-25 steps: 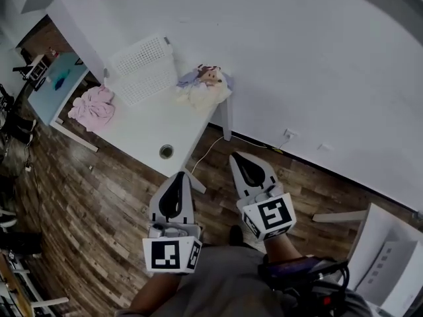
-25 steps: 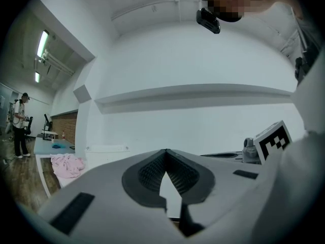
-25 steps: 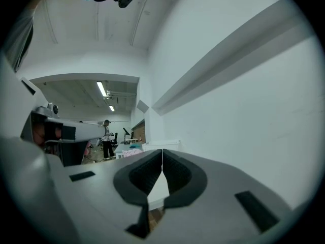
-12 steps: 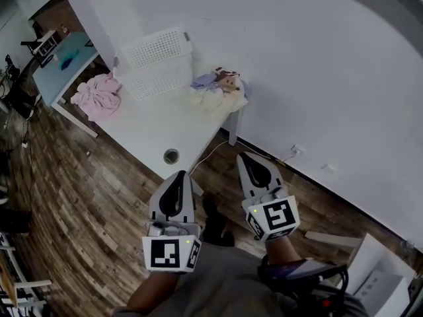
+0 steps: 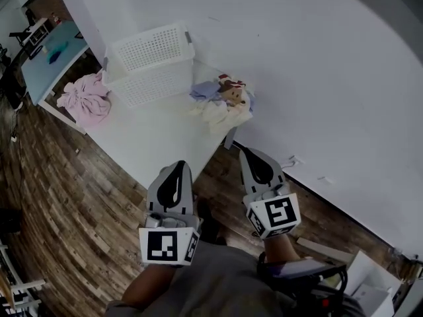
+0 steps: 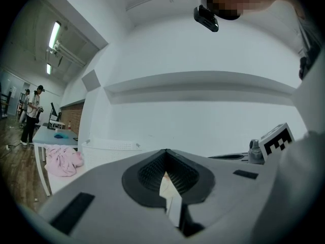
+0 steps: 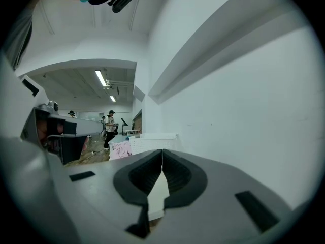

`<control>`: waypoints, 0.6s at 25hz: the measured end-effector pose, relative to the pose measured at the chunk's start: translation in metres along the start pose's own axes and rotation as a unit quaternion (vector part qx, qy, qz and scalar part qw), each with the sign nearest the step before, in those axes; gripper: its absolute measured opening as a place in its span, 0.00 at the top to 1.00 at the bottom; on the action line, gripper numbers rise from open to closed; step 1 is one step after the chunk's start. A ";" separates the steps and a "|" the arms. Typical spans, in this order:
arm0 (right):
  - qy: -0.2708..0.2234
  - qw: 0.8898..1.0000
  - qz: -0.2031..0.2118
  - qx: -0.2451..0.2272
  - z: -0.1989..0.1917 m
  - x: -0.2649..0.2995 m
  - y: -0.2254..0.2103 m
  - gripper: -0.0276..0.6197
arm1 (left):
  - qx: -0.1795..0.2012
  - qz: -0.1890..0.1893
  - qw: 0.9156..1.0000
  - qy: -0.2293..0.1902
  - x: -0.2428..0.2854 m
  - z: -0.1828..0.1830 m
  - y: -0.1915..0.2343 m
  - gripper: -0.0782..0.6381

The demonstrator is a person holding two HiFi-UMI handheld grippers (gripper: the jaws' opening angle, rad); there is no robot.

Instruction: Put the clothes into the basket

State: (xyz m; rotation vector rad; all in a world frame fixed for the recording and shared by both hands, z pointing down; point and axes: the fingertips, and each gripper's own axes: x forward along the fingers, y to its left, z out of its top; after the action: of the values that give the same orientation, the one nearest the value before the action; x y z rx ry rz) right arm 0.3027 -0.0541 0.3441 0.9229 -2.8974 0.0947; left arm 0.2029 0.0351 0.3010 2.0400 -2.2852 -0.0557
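Note:
A white slatted basket [image 5: 151, 61] stands at the back of a white table [image 5: 155, 134]. Pink clothes [image 5: 84, 100] lie at the table's left end, beside the basket. A mixed pile of pale and blue clothes [image 5: 223, 101] lies at the right corner. My left gripper [image 5: 179, 166] and right gripper [image 5: 249, 153] hang side by side over the table's near edge, both shut and empty, well short of the clothes. The left gripper view shows its jaws [image 6: 165, 152] closed, with the basket [image 6: 109, 146] and pink clothes [image 6: 63, 160] ahead. The right gripper [image 7: 162, 151] faces the basket [image 7: 152, 142] too.
A blue-topped table [image 5: 46, 61] stands at the far left. Wood floor [image 5: 73, 203] lies to the left and below, and a white wall [image 5: 317, 71] runs behind the table. People [image 6: 33, 113] stand far off to the left. White boards [image 5: 370, 276] lie at the lower right.
The table, basket and clothes have come nearer in the head view. Both grippers, earlier over the floor, now reach the table's near edge. Their jaws stay closed.

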 end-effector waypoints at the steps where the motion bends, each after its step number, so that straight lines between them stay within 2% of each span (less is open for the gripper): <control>1: -0.002 1.000 -0.002 -0.001 0.002 0.009 -0.004 0.95 | 0.001 -0.002 1.000 -0.002 0.009 0.002 0.005 0.88; 10: -0.034 0.999 -0.027 -0.019 0.046 0.073 -0.027 0.94 | 0.007 -0.025 0.999 -0.046 0.067 0.040 0.042 0.88; 15: -0.035 0.998 -0.038 -0.035 0.055 0.092 -0.035 0.94 | -0.007 -0.027 0.998 -0.059 0.083 0.046 0.056 0.88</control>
State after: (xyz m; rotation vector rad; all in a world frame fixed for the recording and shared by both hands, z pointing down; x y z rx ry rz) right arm 0.2441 -0.1406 0.3012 1.0431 -2.9045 -0.0456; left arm 0.1341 -0.0423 0.2629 2.1474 -2.2875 -0.1991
